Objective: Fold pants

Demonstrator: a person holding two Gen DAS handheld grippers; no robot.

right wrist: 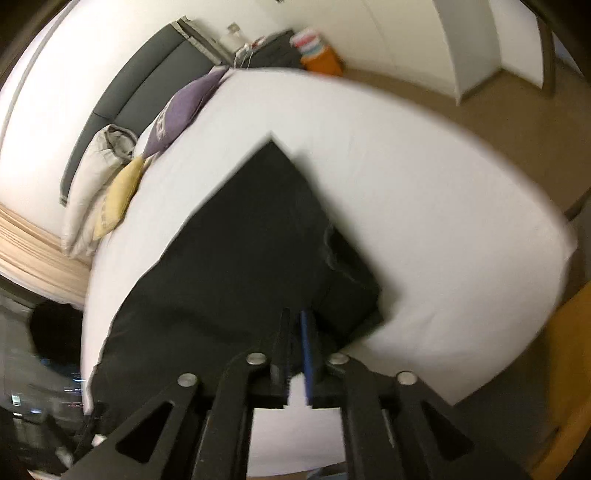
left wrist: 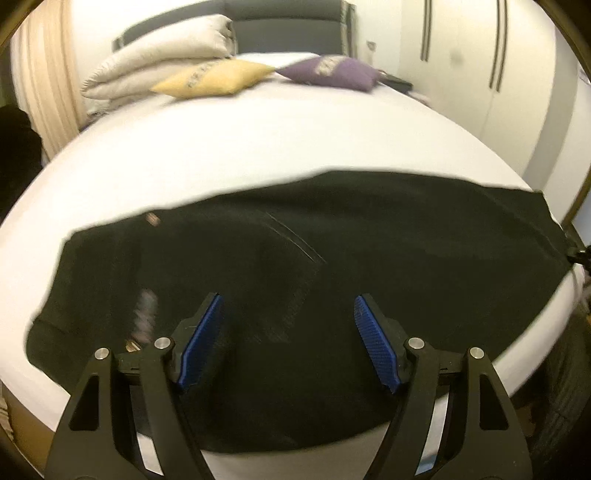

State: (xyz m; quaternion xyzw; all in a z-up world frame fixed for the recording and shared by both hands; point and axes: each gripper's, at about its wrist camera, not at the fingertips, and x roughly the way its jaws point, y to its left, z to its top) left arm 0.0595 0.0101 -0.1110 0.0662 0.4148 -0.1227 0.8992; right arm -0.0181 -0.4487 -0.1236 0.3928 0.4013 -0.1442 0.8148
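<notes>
White bedsheet (left wrist: 258, 155) covers the wide mattress that fills both views beyond the fingers. Black cloth pants (left wrist: 295, 236) lie spread flat across its near part, directly under and ahead of both pairs of fingers; in the right wrist view a folded layer (right wrist: 351, 280) lies just right of the fingertips. Far beyond the fingers, by the grey headboard (left wrist: 280, 33), sit a folded beige quilt (left wrist: 155, 62), a yellow cushion (left wrist: 214, 79) and a purple cushion (left wrist: 332, 72). The left gripper (left wrist: 288, 306) hangs with its blue pads wide apart, gripping nothing, the pants below the gap. The right gripper (right wrist: 295, 321) has its fingers nearly together; whether they pinch the dark fabric cannot be told.
</notes>
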